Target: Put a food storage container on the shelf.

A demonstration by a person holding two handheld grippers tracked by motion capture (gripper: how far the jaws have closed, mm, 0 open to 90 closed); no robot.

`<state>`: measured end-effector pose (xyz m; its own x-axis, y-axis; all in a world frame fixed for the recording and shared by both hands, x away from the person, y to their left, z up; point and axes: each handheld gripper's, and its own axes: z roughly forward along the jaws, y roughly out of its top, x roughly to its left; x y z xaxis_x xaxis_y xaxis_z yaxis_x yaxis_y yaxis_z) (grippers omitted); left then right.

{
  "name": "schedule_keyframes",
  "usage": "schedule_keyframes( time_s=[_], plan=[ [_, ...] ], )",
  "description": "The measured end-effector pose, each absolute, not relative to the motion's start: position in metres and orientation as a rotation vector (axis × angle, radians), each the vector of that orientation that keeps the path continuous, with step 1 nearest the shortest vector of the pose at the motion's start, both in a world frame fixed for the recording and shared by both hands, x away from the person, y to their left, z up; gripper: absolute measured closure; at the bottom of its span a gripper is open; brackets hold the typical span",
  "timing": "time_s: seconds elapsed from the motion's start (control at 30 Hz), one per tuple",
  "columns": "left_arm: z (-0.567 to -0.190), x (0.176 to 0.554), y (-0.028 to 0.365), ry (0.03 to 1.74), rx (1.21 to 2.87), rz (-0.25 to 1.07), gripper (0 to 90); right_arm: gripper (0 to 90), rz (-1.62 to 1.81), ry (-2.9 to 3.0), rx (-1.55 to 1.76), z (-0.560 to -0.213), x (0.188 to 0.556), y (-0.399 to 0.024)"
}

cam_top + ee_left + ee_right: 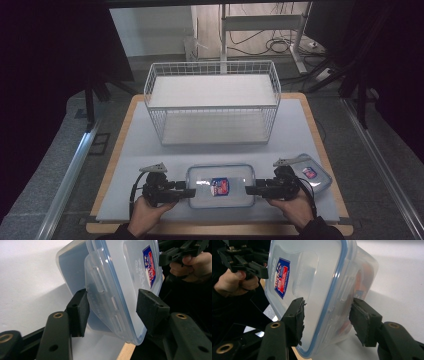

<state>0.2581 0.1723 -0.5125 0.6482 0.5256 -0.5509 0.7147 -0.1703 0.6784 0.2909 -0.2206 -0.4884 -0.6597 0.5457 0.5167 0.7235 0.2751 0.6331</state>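
A clear lidded plastic container (pixel 220 186) with a blue seal and a red-and-blue label lies near the front edge of the table. My left gripper (pixel 191 192) comes in level at its left end and my right gripper (pixel 248 190) at its right end. In the left gripper view the container's (pixel 120 272) end sits between the jaws of the left gripper (pixel 112 307), one pad on the clasp side and one against the lid. In the right gripper view the right gripper (pixel 325 315) holds the container (pixel 312 272) the same way, pads against lid and base.
A white wire basket (pixel 212 102) stands at the back middle of the pale mat (pixel 140 150). A second, smaller clear container (pixel 311 176) with the same label lies at the front right, just behind my right hand. The table's wooden edge (pixel 220 229) runs right below both hands.
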Motion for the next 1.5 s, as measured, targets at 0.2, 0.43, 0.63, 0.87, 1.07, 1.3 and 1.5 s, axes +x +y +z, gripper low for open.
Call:
schedule_keyframes(
  time_s=[0.2, 0.43, 0.63, 0.87, 1.07, 1.3, 1.5],
  plan=[
    [-0.516, 0.261, 0.177, 1.032, 1.746, -0.282, 50.3, 51.6, -1.355, -2.257, -1.226, -0.49, 0.292, -0.225],
    [-0.509, 0.258, 0.173, 1.039, 1.767, -0.22, 52.0, 52.9, -1.406, -2.261, -1.272, -0.488, 0.289, -0.224],
    [-0.503, 0.26, 0.171, 1.037, 1.776, -0.185, 51.6, 52.9, -1.445, -2.304, -1.262, -0.481, 0.289, -0.223],
    [-0.485, 0.263, 0.174, 1.007, 1.765, -0.13, 51.7, 53.0, -1.507, -2.306, -1.232, -0.466, 0.293, -0.221],
    [-0.474, 0.267, 0.178, 1.002, 1.772, -0.102, 51.6, 52.9, -1.532, -2.316, -1.209, -0.458, 0.3, -0.217],
    [-0.458, 0.271, 0.18, 1.005, 1.767, -0.071, 51.6, 52.8, -1.561, -2.32, -1.189, -0.444, 0.309, -0.213],
    [-0.446, 0.276, 0.181, 1.0, 1.774, -0.046, 51.4, 52.7, -1.587, -2.339, -1.164, -0.431, 0.316, -0.211]
  ],
)
